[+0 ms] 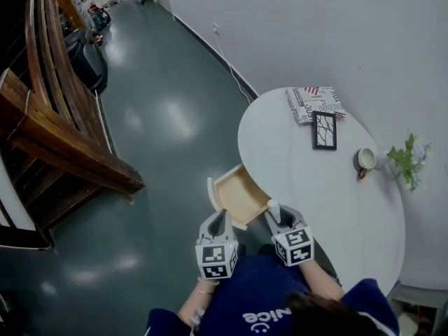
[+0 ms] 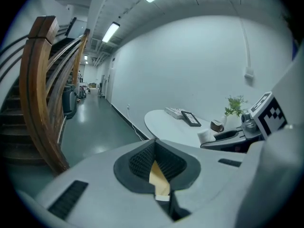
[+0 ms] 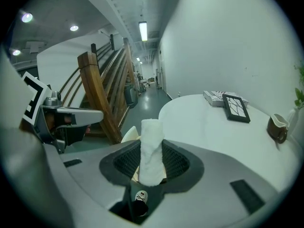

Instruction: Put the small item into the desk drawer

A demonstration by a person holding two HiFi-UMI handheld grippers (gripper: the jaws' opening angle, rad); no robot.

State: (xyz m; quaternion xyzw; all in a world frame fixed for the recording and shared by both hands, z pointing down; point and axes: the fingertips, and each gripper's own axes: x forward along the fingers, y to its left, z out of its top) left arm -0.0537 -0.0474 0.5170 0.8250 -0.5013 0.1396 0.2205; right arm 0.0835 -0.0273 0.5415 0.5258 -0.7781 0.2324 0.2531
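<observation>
The small item is a white rolled cloth (image 3: 152,132) standing upright between the pads of my right gripper (image 3: 151,156), which is shut on it. In the head view the roll (image 1: 273,208) and the right gripper (image 1: 280,219) are at the near corner of the open pale wooden drawer (image 1: 234,191), which juts from the round white table (image 1: 329,201). My left gripper (image 1: 217,224) hovers at the drawer's near left edge. In its own view the left gripper (image 2: 155,144) has its fingertips together and holds nothing; the drawer's wood (image 2: 159,177) shows below them.
On the table's far side lie folded magazines (image 1: 315,103), a black picture frame (image 1: 324,129), a cup (image 1: 365,159) and a small plant (image 1: 408,161). A wooden staircase (image 1: 56,117) stands at the left across the green floor. The wall runs behind the table.
</observation>
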